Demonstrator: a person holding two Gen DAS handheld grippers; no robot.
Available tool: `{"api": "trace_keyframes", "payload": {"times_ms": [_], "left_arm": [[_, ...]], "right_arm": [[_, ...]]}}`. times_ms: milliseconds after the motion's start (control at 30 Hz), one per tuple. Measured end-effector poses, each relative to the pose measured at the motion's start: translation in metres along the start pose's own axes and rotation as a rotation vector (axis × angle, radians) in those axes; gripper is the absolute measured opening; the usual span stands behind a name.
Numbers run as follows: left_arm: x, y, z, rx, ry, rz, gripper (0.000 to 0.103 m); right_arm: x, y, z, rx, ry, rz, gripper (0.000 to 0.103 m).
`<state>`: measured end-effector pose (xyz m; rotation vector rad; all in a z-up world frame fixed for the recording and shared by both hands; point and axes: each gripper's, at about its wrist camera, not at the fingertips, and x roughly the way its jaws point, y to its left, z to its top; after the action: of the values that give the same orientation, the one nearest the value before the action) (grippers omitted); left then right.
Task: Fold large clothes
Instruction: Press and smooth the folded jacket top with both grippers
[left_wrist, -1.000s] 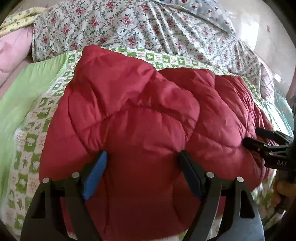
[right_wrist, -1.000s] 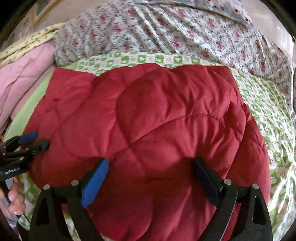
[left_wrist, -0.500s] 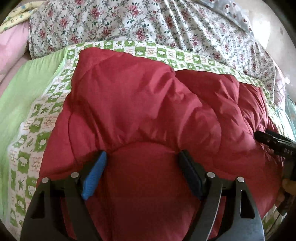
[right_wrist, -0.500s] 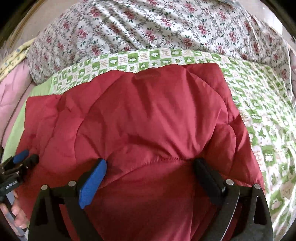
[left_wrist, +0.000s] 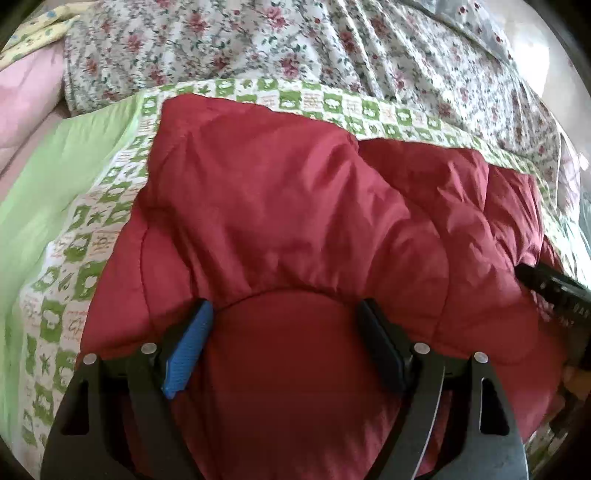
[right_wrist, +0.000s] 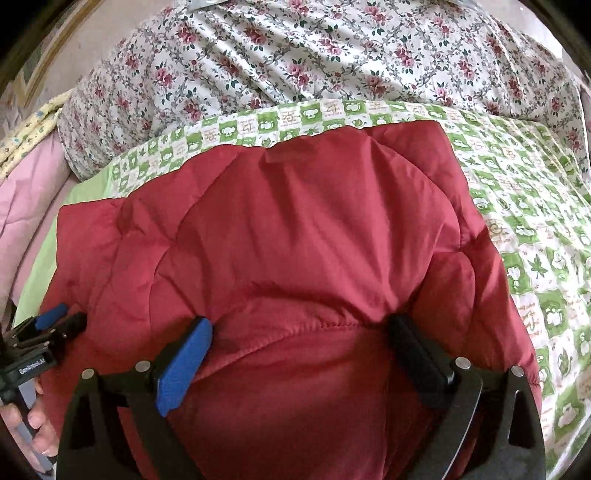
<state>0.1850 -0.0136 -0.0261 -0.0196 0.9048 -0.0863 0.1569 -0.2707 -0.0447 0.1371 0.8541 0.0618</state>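
A bed with a green checked sheet (left_wrist: 332, 105), a floral quilt (right_wrist: 314, 55) bunched behind, pink bedding (left_wrist: 26, 107) at its left.

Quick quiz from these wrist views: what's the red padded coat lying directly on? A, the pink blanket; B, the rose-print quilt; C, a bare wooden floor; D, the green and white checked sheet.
D: the red padded coat lies on the green and white checked sheet, whose pattern borders it on its far and side edges in both views.

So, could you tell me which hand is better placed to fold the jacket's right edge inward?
Right, probably: the right gripper pinches the red jacket nearest that edge, beside bare checked sheet, while the left gripper grips the opposite side.
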Motion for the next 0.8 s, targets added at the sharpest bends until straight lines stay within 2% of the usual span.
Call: {"api": "trace_keyframes", "payload": {"times_ms": [167, 267, 367, 567, 700, 800], "left_arm": [[-0.035, -0.007, -0.015, -0.056, -0.034, 0.022, 0.081], [-0.046, -0.017, -0.026, -0.034, -0.035, 0.009, 0.081], [-0.038, -0.028, -0.032, 0.036, -0.016, 0.08, 0.082], [-0.022, -0.026, -0.033, -0.028, -0.019, 0.121, 0.087], [-0.013, -0.032, -0.033, -0.021, -0.025, 0.147, 0.088], [-0.011, -0.032, -0.032, -0.012, -0.028, 0.145, 0.089]], "right_arm": [[-0.004, -0.003, -0.002, 0.004, -0.015, 0.019, 0.099], [-0.005, -0.004, -0.004, 0.009, -0.026, 0.03, 0.099], [-0.007, -0.004, -0.006, 0.011, -0.043, 0.038, 0.099], [-0.01, -0.006, -0.009, 0.007, -0.062, 0.062, 0.098], [-0.015, -0.01, -0.013, -0.005, -0.072, 0.088, 0.098], [-0.027, -0.014, -0.016, 0.019, -0.111, 0.132, 0.098]]}}
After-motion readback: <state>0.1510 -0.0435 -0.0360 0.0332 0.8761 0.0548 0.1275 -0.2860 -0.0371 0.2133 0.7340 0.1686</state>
